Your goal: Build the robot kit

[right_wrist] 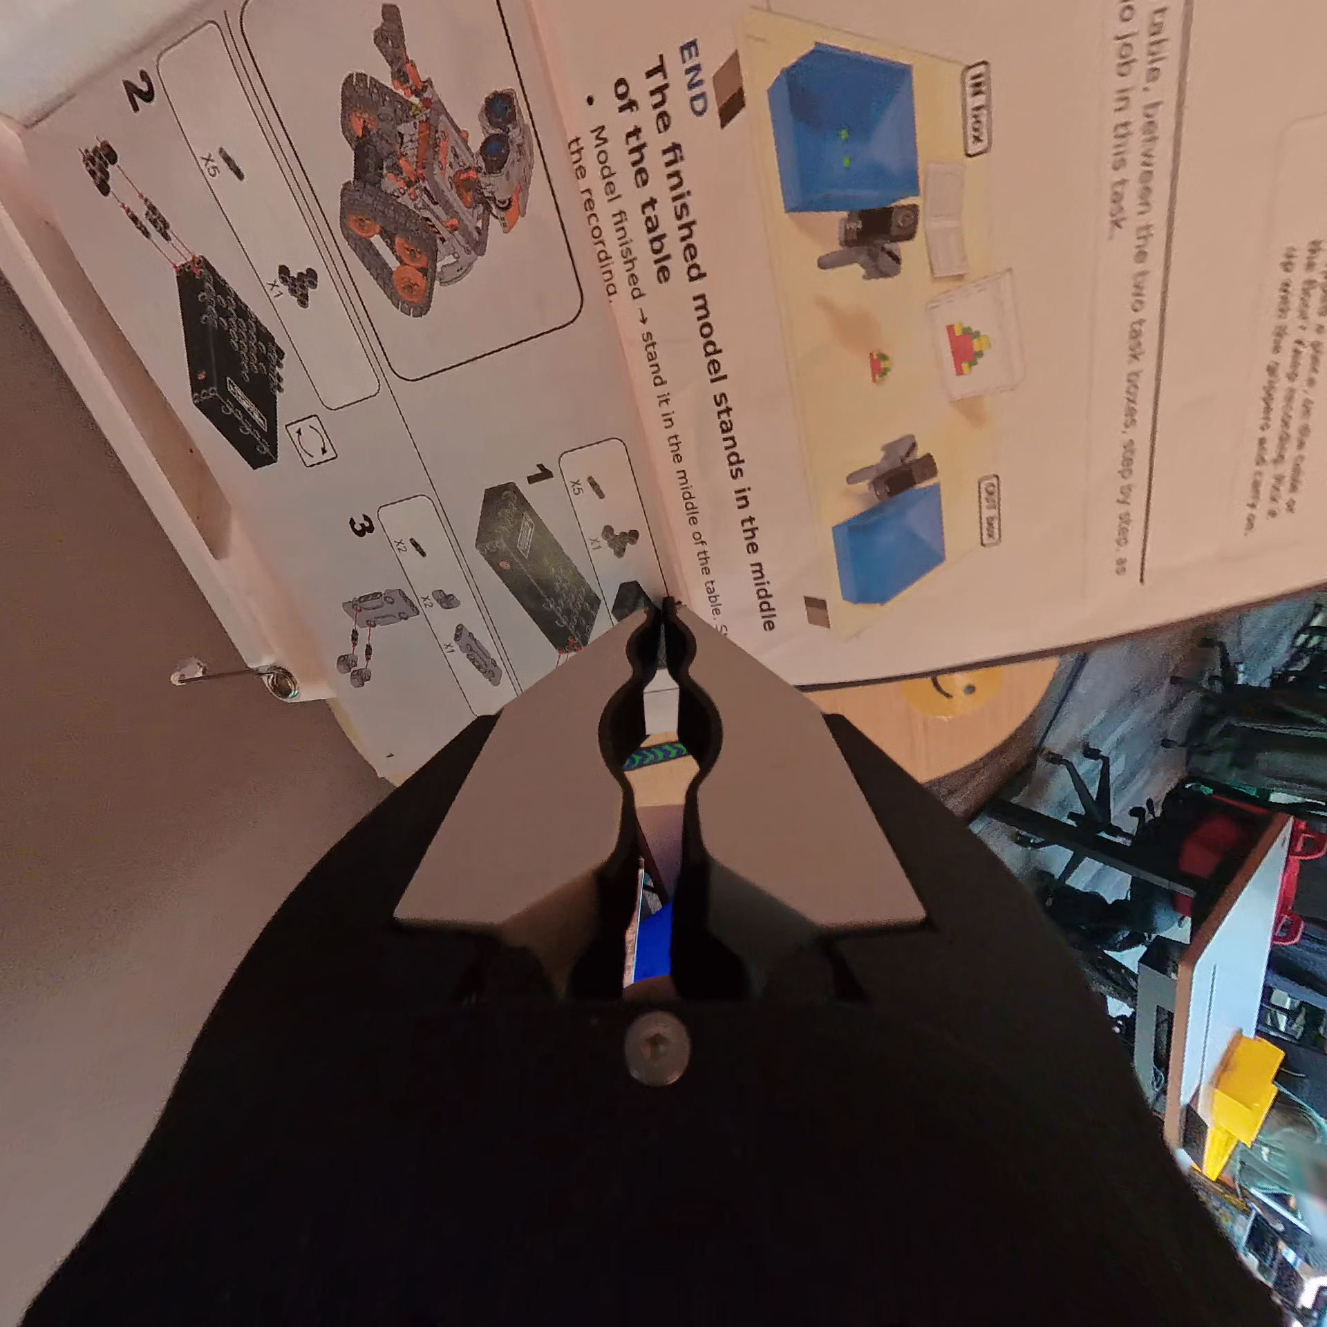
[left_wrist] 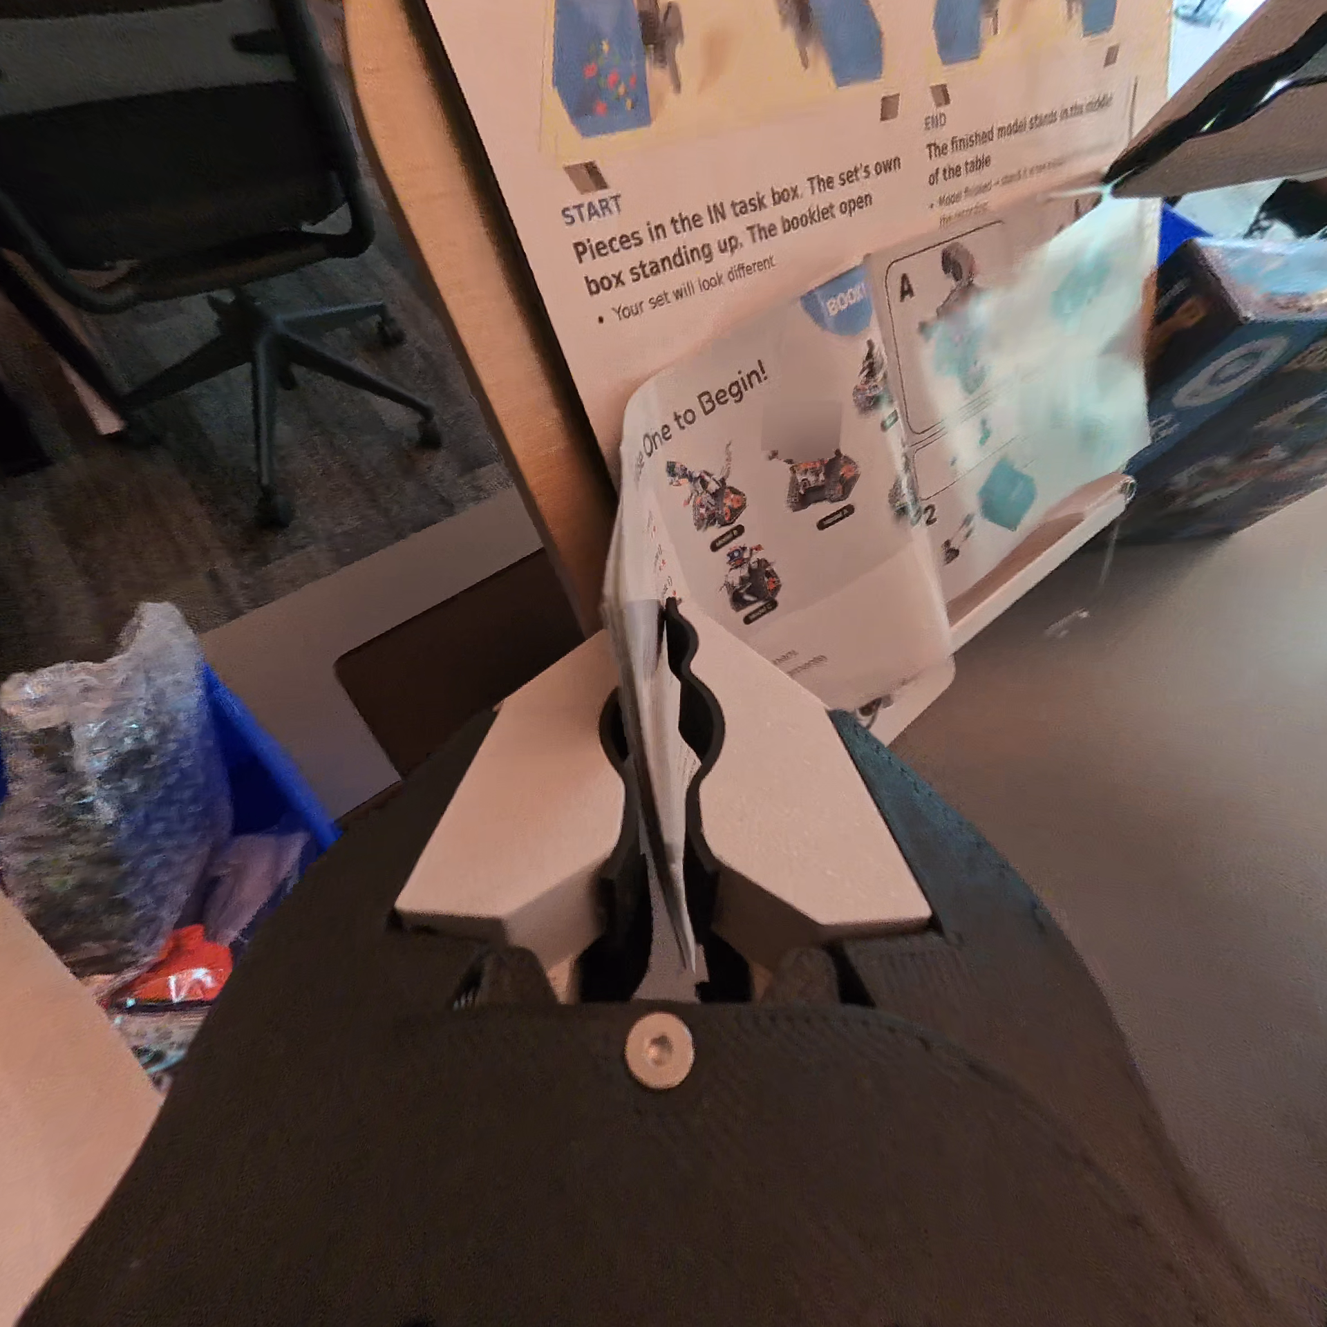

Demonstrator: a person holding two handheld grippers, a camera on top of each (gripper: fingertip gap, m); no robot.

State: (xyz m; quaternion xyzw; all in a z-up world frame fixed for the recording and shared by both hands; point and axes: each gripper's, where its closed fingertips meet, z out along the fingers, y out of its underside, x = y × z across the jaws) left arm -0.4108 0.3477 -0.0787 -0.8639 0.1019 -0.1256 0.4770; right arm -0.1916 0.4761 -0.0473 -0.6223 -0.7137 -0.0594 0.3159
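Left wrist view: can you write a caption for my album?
Left gripper shut on the booklet propped against a printed board, blue bin of bagged parts alongside.

Large white printed sheet [left_wrist: 718, 237] on the upright board: blue headings, bold black lines beneath, a smaller bulleted line. All legible; wording not copied here.

In the right wrist view, the sheet's photo panel carries two small boxed black-on-white tags [right_wrist: 976, 108], one beside each blue bin.

Booklet [left_wrist: 754, 503], its left edge pinched in my left tongs [left_wrist: 664, 610]: a black title line over three pictured models, each with a small dark caption tag.

Its right-hand page, edge nipped in my right tongs [right_wrist: 664, 610]: bold step numerals and small part counts in rounded frames.

Dark blue box [left_wrist: 1235, 402], far right: print too blurred to read.
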